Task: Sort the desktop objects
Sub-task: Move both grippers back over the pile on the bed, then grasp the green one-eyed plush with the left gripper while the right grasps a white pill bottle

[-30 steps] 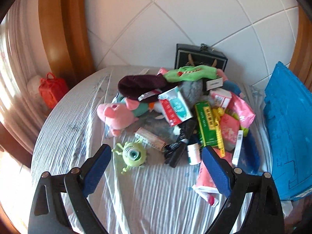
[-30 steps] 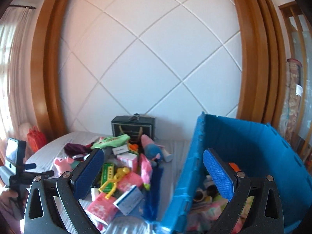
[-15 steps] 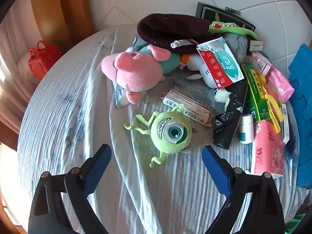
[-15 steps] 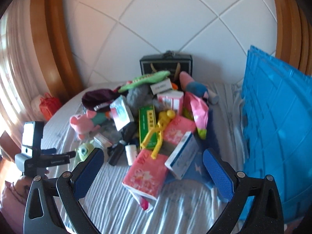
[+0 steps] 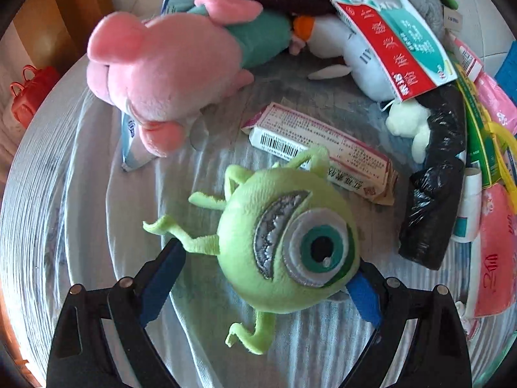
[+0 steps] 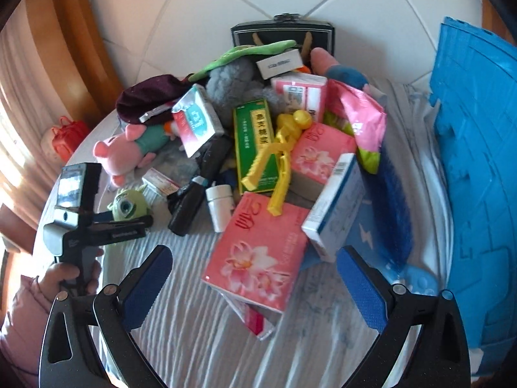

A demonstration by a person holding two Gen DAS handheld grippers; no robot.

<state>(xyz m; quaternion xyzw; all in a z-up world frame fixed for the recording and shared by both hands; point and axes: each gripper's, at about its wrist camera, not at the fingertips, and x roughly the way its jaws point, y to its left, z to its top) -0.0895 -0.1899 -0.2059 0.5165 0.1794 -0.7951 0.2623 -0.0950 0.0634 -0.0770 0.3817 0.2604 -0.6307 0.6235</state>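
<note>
A green one-eyed plush monster (image 5: 287,242) lies on the striped cloth, between the open jaws of my left gripper (image 5: 265,278); the fingers are wide apart on either side of it and do not visibly press it. It also shows in the right wrist view (image 6: 127,205), with the left gripper (image 6: 122,223) around it. My right gripper (image 6: 255,281) is open and empty, above a pink tissue pack (image 6: 258,252) at the near end of the pile.
A heap of objects fills the table: a pink pig plush (image 5: 161,74), a long pink medicine box (image 5: 323,152), a black bag roll (image 5: 433,190), a green box (image 6: 255,142), a yellow toy (image 6: 281,155), a white bottle (image 6: 219,207). A blue crate (image 6: 478,161) stands right.
My left gripper moved forward and down until the green monster sits between its fingers. My right gripper tilted down and closer to the pile; the crate slid to the right edge of view.
</note>
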